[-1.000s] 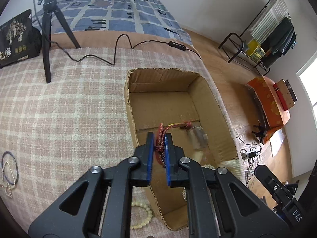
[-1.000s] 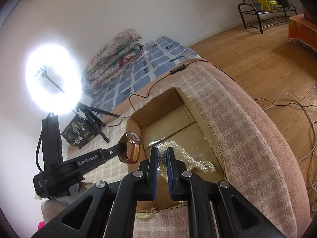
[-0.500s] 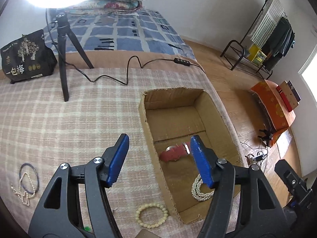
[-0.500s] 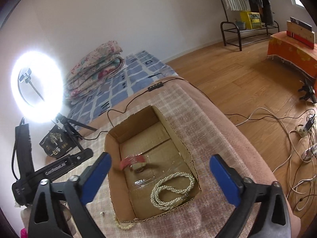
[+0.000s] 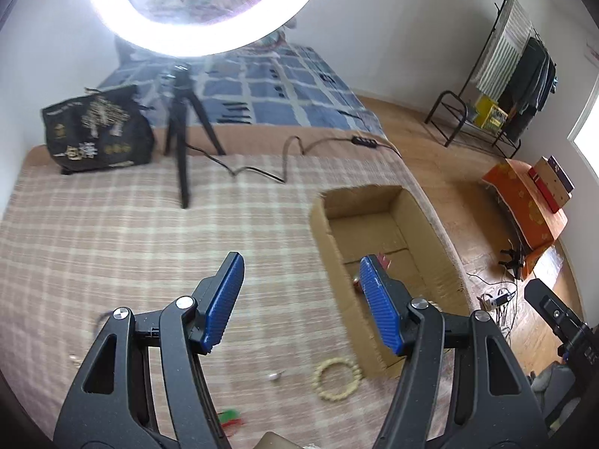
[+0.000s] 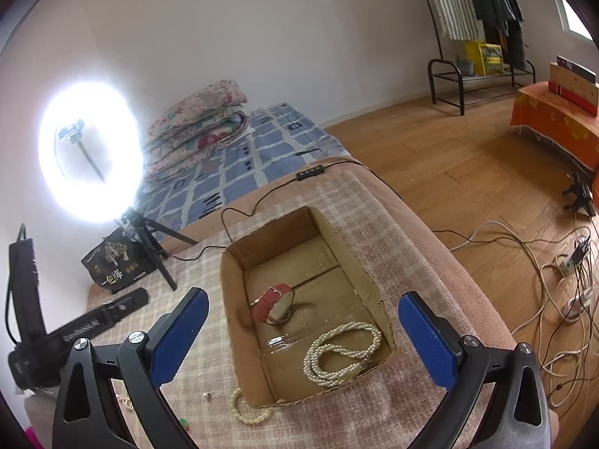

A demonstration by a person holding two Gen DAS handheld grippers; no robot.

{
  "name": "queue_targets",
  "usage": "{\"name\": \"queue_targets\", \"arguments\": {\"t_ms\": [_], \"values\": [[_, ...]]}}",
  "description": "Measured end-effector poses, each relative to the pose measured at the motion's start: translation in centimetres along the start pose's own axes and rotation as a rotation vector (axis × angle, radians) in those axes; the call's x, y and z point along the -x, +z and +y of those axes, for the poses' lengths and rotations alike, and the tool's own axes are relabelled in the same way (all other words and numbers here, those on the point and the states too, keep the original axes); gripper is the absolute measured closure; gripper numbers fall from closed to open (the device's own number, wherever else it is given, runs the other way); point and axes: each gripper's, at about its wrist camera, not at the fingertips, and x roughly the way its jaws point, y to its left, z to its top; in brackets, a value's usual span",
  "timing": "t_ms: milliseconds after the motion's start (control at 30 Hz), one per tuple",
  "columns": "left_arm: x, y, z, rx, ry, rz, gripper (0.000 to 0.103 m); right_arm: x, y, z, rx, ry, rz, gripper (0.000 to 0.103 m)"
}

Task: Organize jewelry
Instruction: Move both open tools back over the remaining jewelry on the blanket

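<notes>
An open cardboard box (image 6: 232, 299) sits on the plaid bed cover and also shows in the left wrist view (image 5: 325, 232). Inside lie a red-strap watch (image 6: 271, 303) and a white pearl necklace (image 6: 342, 351). A cream bead bracelet (image 6: 249, 409) lies outside the box's near corner; it shows in the left wrist view (image 5: 338, 378) too. My left gripper (image 5: 299, 295) is open and empty above the cover, left of the box. My right gripper (image 6: 303, 336) is open and empty above the box.
A ring light on a tripod (image 5: 179, 142) and a black bag (image 5: 97, 131) stand at the far side, with a black cable (image 5: 262, 172) across the cover. A small pearl (image 5: 275, 376) and a red-green item (image 5: 230, 417) lie near the bracelet. The bed edge drops to the floor right of the box.
Both grippers opened: the left let go of the red watch and the right the pearl necklace, both now in the box. Both grippers then rose and pulled back; the left swung left.
</notes>
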Motion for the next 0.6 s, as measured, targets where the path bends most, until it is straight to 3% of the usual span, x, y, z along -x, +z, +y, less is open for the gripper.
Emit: {"name": "queue_targets", "arguments": {"t_ms": [367, 600], "values": [[6.7, -1.8, 9.0, 0.016, 0.103, -0.081, 0.037, 1.5, -1.9, 4.4, 0.144, 0.050, -0.008, 0.000], [9.7, -4.1, 14.2, 0.034, 0.137, -0.090, 0.037, 2.1, -4.1, 7.6, 0.266, 0.076, -0.015, 0.000]]}}
